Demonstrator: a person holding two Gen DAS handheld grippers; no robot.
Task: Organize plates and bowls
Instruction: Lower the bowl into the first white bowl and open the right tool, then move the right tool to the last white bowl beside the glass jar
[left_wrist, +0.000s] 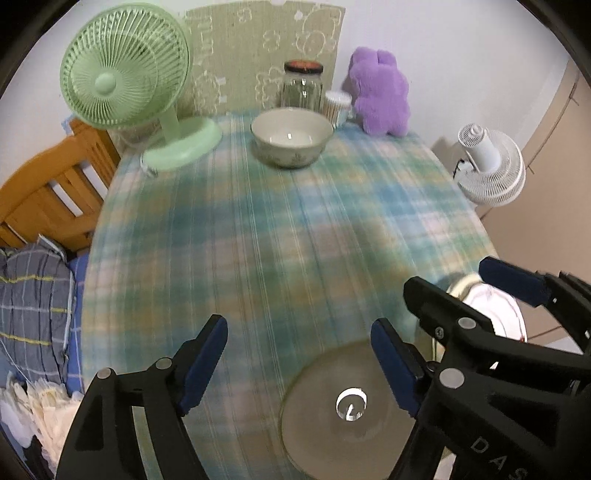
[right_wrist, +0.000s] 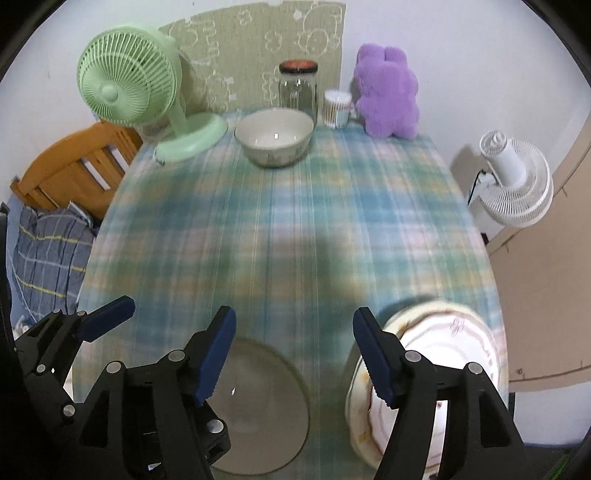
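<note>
On the plaid tablecloth (left_wrist: 258, 240), both grippers' fingers (left_wrist: 205, 363) (right_wrist: 373, 356) spread empty; fan (left_wrist: 125, 70), jar (left_wrist: 303, 86) flank the bowl (left_wrist: 291, 136).

cream bowl (left_wrist: 291, 137) upright far back — glass plate (left_wrist: 332, 417), patterned plates (right_wrist: 439, 373) near.

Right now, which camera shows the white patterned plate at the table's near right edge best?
The right wrist view: the white patterned plate shows most of its rim and inner pattern, behind the open right gripper. In the left wrist view, the plate is only a sliver, mostly hidden by the right gripper.
</note>
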